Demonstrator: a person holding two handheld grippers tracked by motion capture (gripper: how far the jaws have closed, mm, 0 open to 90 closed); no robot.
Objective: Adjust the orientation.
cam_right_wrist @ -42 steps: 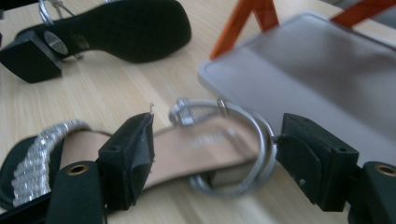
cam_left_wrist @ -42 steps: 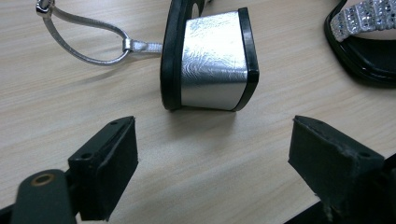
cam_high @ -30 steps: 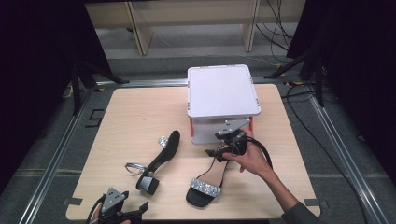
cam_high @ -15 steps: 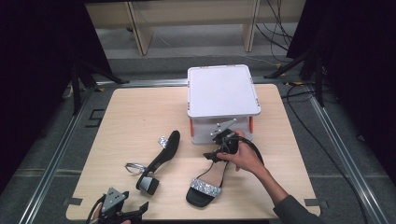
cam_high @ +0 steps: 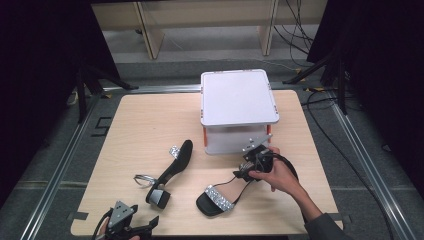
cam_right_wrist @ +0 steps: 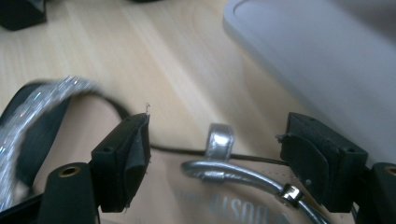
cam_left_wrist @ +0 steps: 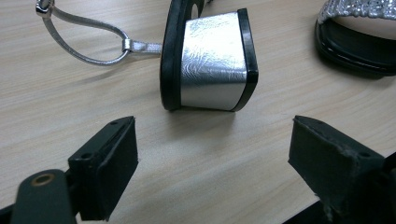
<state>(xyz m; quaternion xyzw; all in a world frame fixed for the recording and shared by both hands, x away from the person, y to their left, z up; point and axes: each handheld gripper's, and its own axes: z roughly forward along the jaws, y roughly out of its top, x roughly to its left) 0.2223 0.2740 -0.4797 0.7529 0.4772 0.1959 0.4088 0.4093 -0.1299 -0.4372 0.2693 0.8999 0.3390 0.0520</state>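
- Right hand-held gripper [cam_right_wrist: 215, 158] is hovering with jaws spread over the heel end of the upright sandal [cam_high: 223, 196], straddling its slim metallic ankle strap [cam_right_wrist: 233, 170]
- Left hand-held gripper [cam_left_wrist: 212, 163] is gaping before the toppled sandal's [cam_high: 172, 165] silver-foil block heel [cam_left_wrist: 212, 63] on the pale woodgrain bench [cam_high: 145, 125]

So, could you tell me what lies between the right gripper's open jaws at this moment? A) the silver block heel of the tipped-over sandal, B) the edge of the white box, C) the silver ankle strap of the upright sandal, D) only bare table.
C: in the right gripper view the right gripper has its jaws spread to either side of the silver ankle strap over the upright sandal.
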